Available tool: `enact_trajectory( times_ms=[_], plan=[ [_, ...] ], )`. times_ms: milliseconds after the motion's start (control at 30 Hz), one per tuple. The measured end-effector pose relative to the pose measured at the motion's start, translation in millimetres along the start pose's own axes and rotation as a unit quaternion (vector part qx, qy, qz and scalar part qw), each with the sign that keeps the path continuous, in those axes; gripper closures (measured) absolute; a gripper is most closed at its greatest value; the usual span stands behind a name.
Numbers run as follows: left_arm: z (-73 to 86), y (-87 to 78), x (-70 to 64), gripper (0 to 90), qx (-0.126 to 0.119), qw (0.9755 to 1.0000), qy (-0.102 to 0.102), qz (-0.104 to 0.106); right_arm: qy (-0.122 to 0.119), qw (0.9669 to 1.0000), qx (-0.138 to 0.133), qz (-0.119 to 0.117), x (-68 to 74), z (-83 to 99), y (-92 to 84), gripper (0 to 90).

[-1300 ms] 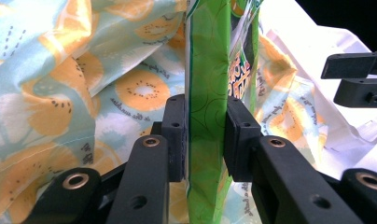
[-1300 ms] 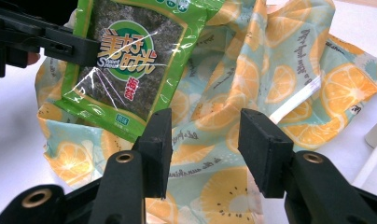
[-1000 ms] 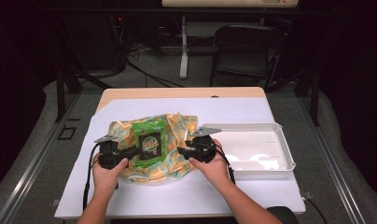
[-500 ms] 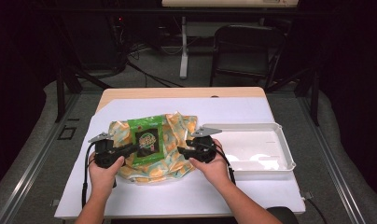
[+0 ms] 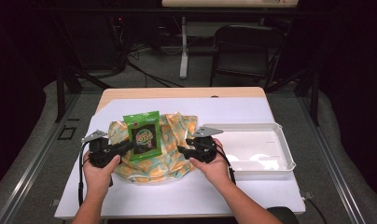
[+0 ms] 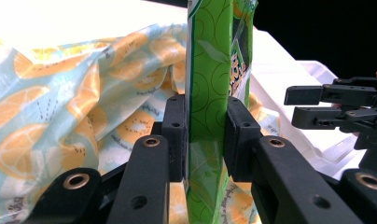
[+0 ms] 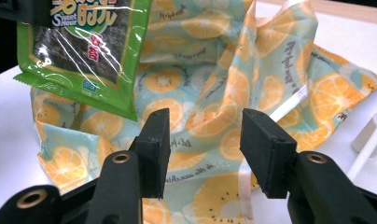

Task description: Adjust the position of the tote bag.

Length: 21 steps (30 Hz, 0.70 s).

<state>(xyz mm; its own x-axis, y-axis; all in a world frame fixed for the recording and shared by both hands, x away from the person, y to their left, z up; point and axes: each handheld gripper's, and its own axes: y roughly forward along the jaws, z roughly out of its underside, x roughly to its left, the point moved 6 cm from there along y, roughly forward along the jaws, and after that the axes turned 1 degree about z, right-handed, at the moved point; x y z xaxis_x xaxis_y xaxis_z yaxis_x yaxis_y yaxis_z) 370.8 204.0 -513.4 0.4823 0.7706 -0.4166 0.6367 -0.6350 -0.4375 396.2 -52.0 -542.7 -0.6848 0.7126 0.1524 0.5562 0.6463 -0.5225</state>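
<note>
A green snack packet point(image 5: 143, 135) stands lifted above a crumpled cloth bag printed with orange slices point(image 5: 172, 140). My left gripper point(image 5: 130, 147) is shut on the packet's lower edge; in the left gripper view both pads point(image 6: 175, 135) press the packet point(image 6: 212, 93) from either side. My right gripper point(image 5: 183, 150) rests at the bag's right side, open, with nothing pinched between its jaws. In the right gripper view its pads point(image 7: 156, 144) stand apart over the bag point(image 7: 233, 79), and the packet point(image 7: 79, 46) hangs at the upper left.
A white tray point(image 5: 282, 154) sits to the right of the bag on the white table cover point(image 5: 224, 196). The table's wooden far edge point(image 5: 177, 92) lies behind. A dark chair point(image 5: 245, 51) and stands are beyond the table.
My left gripper has raised the green packet up off the bag and tipped it upright. The right gripper has stayed at the bag's right side.
</note>
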Motion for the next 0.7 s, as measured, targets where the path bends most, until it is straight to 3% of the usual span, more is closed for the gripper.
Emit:
enact_trajectory(
  times_ms=[400, 700],
  plan=[
    [-5.4, -5.1, -9.0, 73.2, -0.008, 0.9999, 0.015, 0.000, -0.007, 0.9999, -0.011, -0.005, -1.0, -2.0, 0.5, 53.0],
    [-8.4, -4.9, -13.3, 73.2, -0.011, 0.9998, 0.017, 0.005, -0.007, 0.9999, -0.003, -0.015, 0.8, -0.1, -0.7, 52.7]
  ],
)
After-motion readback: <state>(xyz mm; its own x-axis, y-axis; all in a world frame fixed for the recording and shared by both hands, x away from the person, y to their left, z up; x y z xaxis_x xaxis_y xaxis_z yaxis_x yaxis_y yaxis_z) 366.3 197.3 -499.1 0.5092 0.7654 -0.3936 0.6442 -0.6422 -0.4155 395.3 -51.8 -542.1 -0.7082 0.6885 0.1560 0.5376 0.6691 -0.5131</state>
